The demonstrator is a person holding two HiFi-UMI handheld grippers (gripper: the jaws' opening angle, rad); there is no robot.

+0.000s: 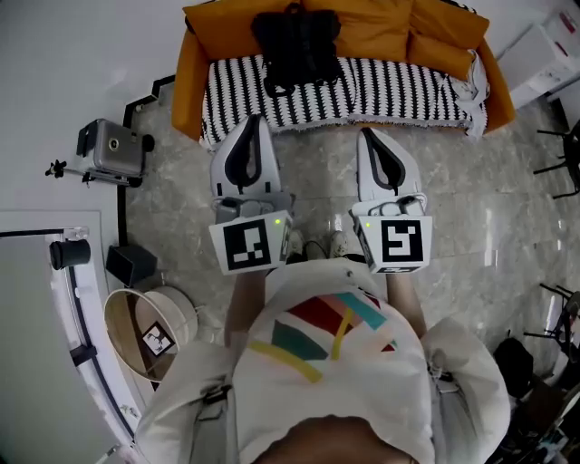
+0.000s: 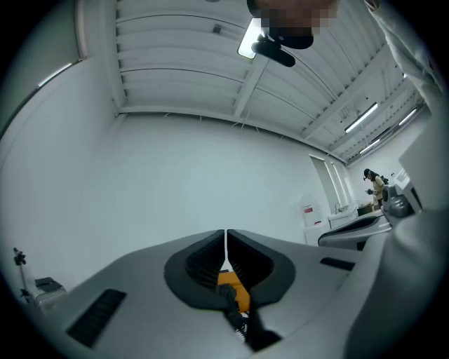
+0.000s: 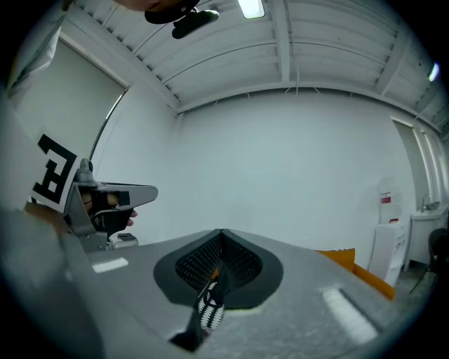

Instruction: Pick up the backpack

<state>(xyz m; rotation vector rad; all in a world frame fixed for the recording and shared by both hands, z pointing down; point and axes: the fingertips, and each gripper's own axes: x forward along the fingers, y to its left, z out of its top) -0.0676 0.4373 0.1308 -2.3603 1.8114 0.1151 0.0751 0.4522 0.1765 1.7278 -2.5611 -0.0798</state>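
1. The left tool (image 1: 251, 122), a white two-jaw device with a square-marker cube at its rear, is held about level with its tip towards the sofa.
2. In the left gripper view the left tool (image 2: 226, 242) has its black ribbed jaws meeting along one thin seam, fully closed on each other.
3. The right tool (image 1: 368, 136), a matching white device, sits just beside the left one and points the same way. In the right gripper view the right tool (image 3: 222, 240) is likewise closed, pad against pad.
4. The black fabric backpack (image 1: 294, 41) lies beyond both tips, ahead of the left tool and slightly to its right. It is clear of both tools.
5. The backpack rests on the orange upholstered sofa (image 1: 186, 82). Its lower part sits on the black-and-white striped cover (image 1: 390, 91) and its top leans against the orange back cushions (image 1: 381, 27).
6. Beneath both tools is a grey marbled floor (image 1: 489, 227).
7. A grey camera on a small stand (image 1: 113, 149) sits to the left of the left tool. A round cream basket (image 1: 177, 313) stands behind that tool, also on its left.
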